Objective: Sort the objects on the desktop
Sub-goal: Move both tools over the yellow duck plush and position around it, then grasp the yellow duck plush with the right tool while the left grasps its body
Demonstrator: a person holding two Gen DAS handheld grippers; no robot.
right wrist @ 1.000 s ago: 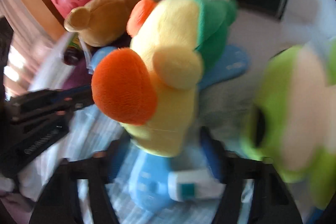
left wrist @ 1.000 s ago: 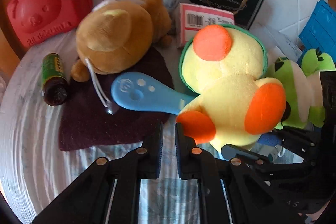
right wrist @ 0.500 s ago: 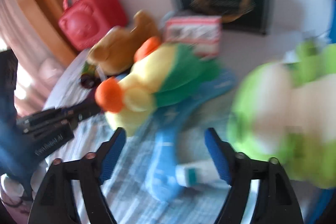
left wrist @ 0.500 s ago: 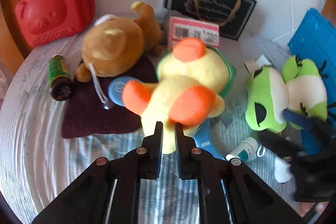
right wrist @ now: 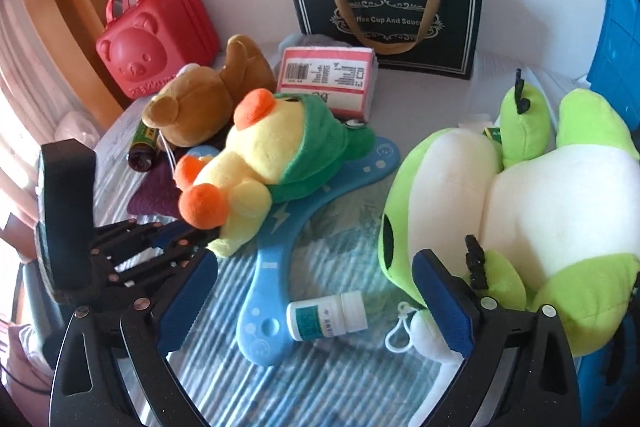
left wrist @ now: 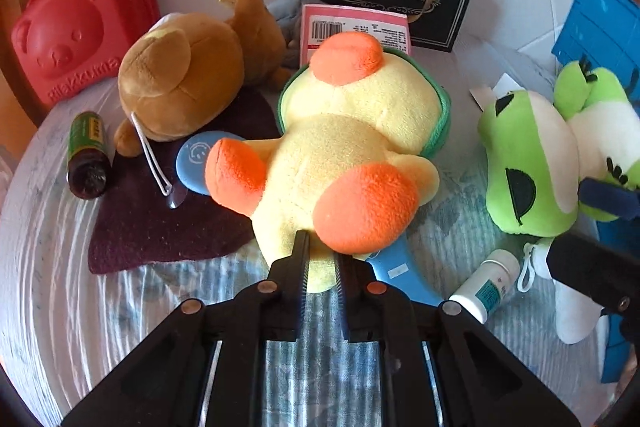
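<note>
— since a second ago, yellow duck plush [left wrist: 352,131] dropped onto the blue paddle [right wrist: 280,259], mid-surface; green frog plush [right wrist: 500,195] lies by the right edge.
— left gripper [left wrist: 320,259] pinches the duck's bottom, nearly closed; right gripper [right wrist: 316,291] gapes wide, empty.

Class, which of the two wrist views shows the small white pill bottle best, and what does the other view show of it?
The right wrist view is best: the white pill bottle lies on its side in full view, cap and teal label showing, beside the blue plastic hanger. The left wrist view shows it smaller, near the edge, its lower end cut off by the hand-held gripper's black frame.
</note>
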